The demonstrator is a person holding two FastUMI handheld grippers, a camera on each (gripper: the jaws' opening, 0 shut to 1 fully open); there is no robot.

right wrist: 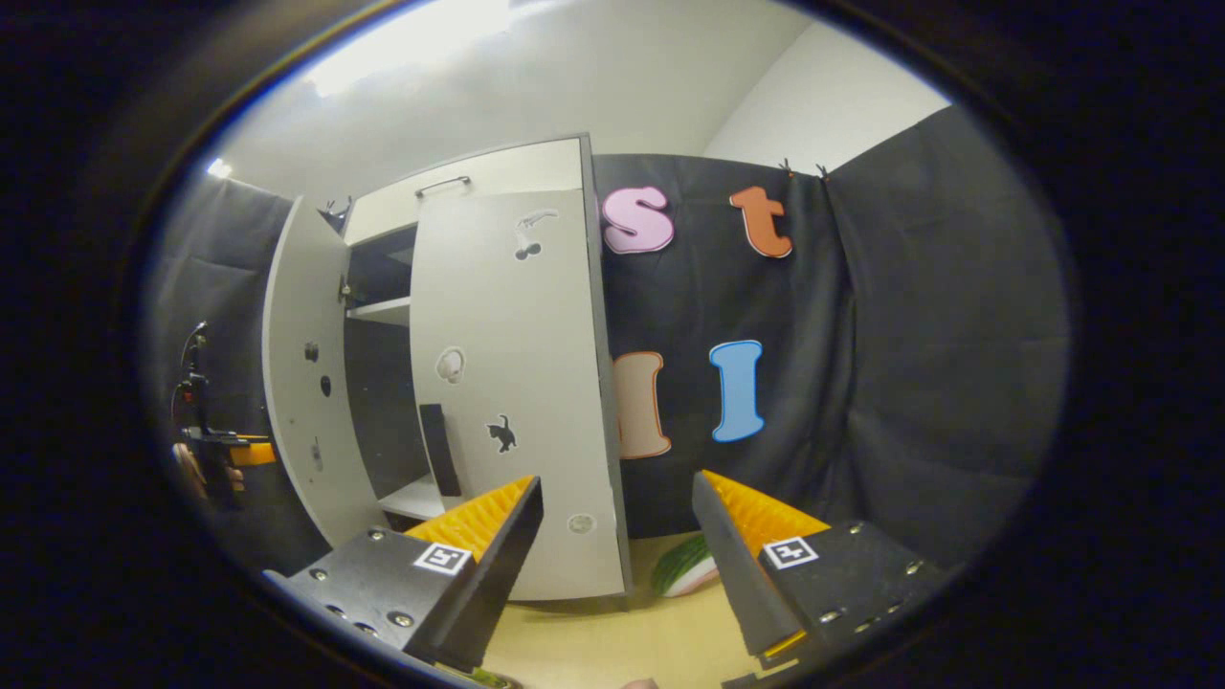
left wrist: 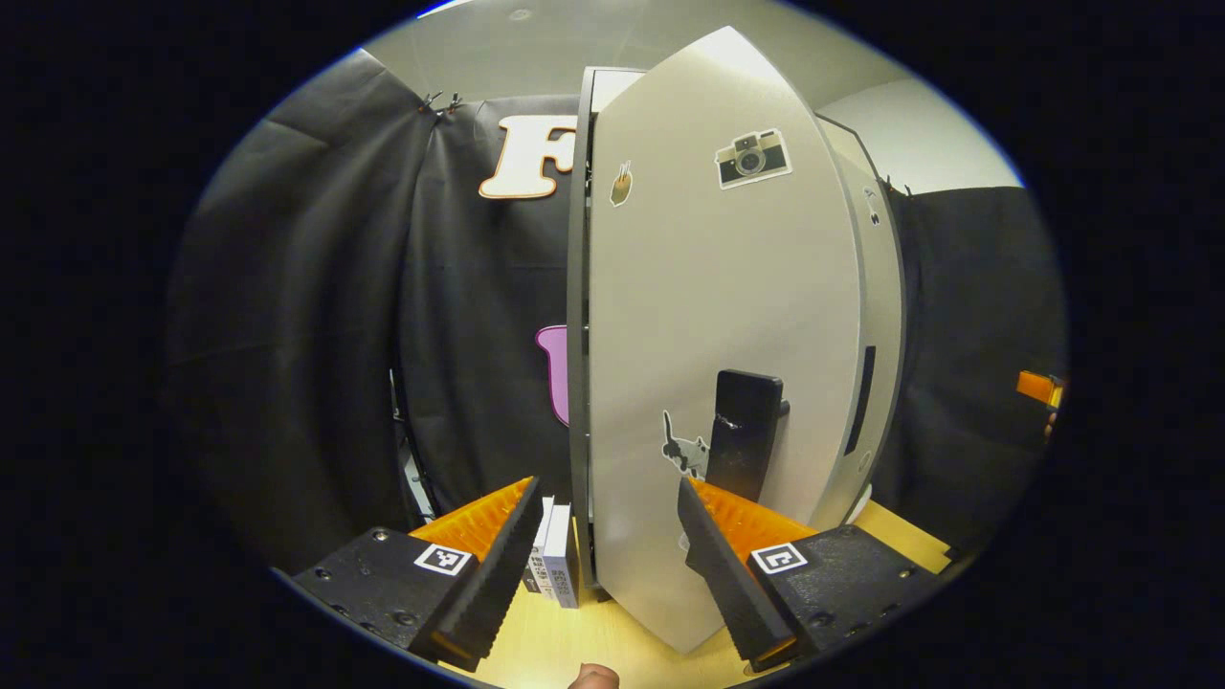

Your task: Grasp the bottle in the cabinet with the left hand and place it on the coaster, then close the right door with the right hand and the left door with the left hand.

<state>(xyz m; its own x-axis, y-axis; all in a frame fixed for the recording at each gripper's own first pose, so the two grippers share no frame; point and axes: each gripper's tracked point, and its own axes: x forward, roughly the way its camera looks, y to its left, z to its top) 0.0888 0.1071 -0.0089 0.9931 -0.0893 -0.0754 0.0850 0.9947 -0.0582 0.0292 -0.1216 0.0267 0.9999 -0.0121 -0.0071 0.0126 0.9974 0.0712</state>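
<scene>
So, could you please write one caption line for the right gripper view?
Open right gripper faces the cabinet: right door closed, left door still open.

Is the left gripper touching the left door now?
Cannot tell. In the left gripper view, the open left gripper straddles the left door edge, but no contact is plain.

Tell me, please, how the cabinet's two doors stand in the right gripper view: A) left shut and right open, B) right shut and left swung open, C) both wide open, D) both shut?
B: the right door lies flat on the cabinet front, while the left door stands swung out, exposing the shelves.
</scene>
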